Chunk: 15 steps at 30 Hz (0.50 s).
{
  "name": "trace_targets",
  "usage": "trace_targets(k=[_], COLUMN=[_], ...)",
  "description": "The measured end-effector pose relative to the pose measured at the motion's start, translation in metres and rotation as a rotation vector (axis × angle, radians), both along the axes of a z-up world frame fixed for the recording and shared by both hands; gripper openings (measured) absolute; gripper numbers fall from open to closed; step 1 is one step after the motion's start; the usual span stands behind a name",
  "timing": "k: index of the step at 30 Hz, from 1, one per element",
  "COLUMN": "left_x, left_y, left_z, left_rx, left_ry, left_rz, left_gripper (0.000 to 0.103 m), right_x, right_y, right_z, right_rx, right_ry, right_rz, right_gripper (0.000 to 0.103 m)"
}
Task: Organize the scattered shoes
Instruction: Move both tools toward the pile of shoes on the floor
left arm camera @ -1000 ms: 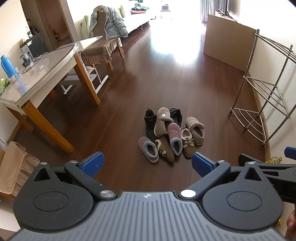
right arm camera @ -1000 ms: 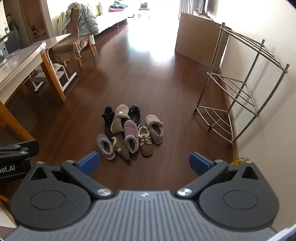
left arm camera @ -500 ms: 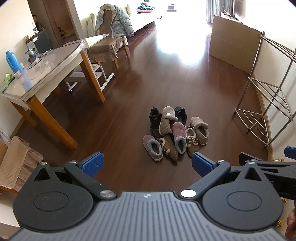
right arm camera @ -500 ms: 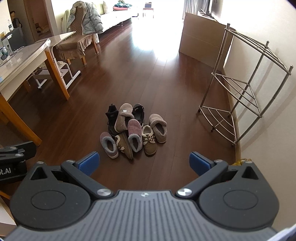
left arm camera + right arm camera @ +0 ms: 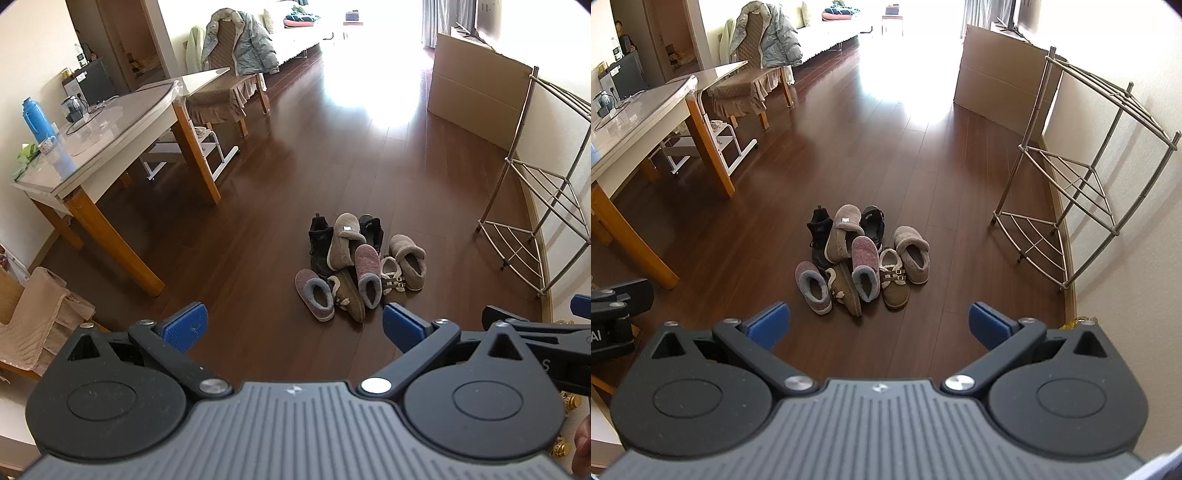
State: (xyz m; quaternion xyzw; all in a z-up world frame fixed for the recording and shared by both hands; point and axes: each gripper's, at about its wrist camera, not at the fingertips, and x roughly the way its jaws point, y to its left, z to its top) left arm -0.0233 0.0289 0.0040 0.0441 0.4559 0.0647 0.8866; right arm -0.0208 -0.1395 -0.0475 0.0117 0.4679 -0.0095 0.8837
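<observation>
Both tools held wide apart and empty, the shoe pile sits heaped on the floor dead ahead of the right tool, slightly right of the left tool, toes mostly pointing away.

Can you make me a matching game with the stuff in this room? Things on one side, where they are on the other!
Things:
1. blue flask
2. puffy jacket
3. metal rack
4. pile of shoes

Places:
A. draped over a chair
B. in the middle of the floor
C. on the table
D. by the right wall

Pairs: 1-C, 2-A, 3-D, 4-B
</observation>
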Motion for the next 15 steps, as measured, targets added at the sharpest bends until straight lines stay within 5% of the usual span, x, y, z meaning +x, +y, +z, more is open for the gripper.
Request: trace_targets(k=[15], left_x=[-0.001], left_y=[-0.001], left_z=[-0.028], left_rx=[0.022], left_ry=[0.082], left_rz=[0.053], left_gripper=[0.102], right_x=[0.003], right_y=[-0.038], right_z=[-0.047], right_rx=[0.046], right_ry=[0.105], right_rz=[0.039], right_gripper=[0.102])
